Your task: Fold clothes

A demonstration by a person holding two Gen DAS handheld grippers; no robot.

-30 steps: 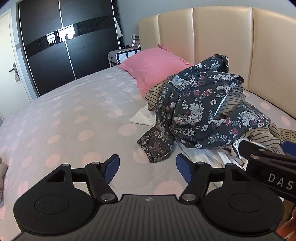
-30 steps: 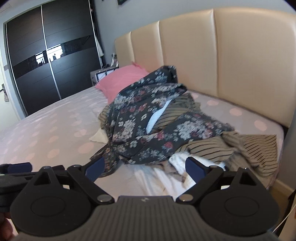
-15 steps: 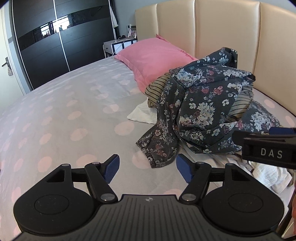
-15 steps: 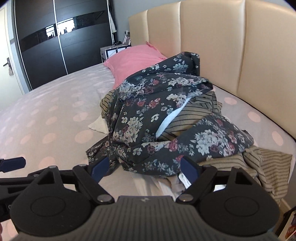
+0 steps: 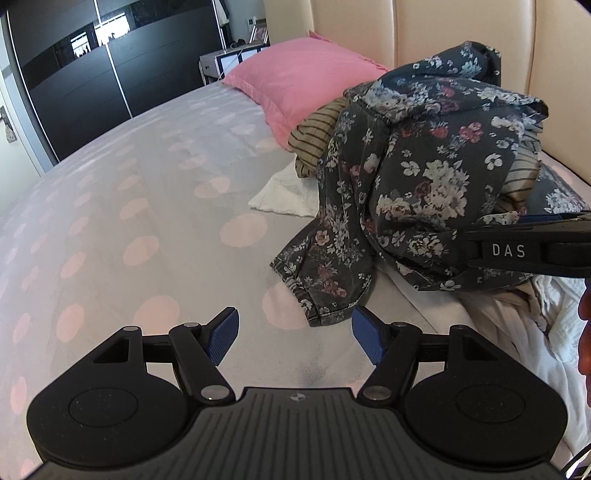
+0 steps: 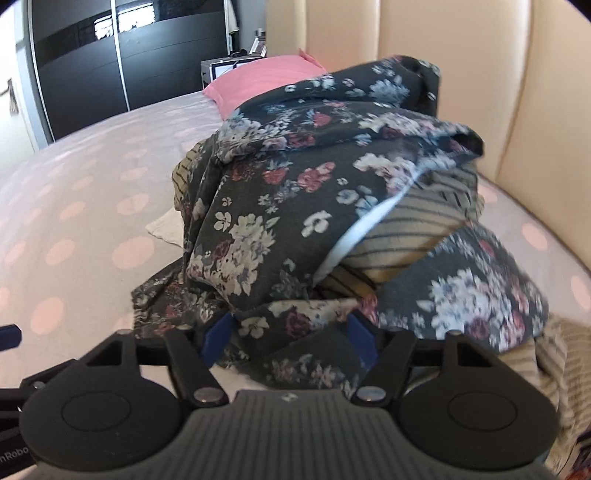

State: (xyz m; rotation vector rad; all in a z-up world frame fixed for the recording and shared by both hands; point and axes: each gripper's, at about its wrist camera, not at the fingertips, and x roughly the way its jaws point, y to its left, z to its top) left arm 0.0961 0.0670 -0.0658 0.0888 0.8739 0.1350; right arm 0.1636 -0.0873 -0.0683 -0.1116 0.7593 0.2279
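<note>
A dark floral garment lies crumpled on top of a pile of clothes on the bed, over a beige striped garment and a white cloth. My left gripper is open above the sheet, and the floral hem lies just ahead of its right finger. In the right wrist view the floral garment fills the frame, with the striped garment under it. My right gripper is at the pile's near edge, its jaws closing with a fold of floral fabric between them; no firm pinch shows.
The pile sits on a grey bed sheet with pink dots, in front of a cream padded headboard. A pink pillow lies behind the pile. Farther back are a white nightstand and a black wardrobe.
Both grippers have moved forward and down toward the pile. The right gripper's jaws have narrowed and floral fabric now lies between them. The left gripper stays open.
</note>
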